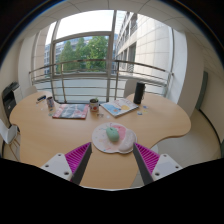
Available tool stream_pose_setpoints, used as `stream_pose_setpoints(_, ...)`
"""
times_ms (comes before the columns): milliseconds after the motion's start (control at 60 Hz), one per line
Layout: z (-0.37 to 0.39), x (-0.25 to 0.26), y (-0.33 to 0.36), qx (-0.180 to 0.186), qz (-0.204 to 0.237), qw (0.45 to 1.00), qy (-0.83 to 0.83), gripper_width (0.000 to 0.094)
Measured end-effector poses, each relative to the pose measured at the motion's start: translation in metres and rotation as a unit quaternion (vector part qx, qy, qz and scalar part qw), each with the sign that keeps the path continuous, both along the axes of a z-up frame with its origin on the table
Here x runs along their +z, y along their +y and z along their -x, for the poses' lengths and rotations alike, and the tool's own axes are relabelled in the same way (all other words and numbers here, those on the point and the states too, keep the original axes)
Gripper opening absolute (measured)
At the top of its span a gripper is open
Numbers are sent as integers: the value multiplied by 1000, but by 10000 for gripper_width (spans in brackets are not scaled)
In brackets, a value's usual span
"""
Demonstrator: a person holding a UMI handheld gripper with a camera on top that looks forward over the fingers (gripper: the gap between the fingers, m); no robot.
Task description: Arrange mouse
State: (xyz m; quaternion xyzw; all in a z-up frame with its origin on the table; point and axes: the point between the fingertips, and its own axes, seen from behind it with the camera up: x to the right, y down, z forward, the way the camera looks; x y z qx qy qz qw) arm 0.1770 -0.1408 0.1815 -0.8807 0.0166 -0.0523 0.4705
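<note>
A pale green mouse (111, 131) lies on a round light mouse mat (112, 141) on the wooden table (50, 135), just ahead of my fingers and between their lines. My gripper (112, 160) is open, with the magenta pads (77, 154) spread wide at either side of the mat's near edge. Nothing is held between the fingers.
Beyond the mat lie an open magazine (69, 111), a mug (94, 104), a colourful book (119, 106) and a dark speaker-like object (139, 94). A small cup (50, 102) stands at the far left. A railing and large window are behind the table.
</note>
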Motion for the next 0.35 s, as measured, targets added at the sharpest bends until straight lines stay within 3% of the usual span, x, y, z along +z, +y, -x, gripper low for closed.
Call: stream_pose_setpoints(350,6,7,-29,0,7,1000,-7,848)
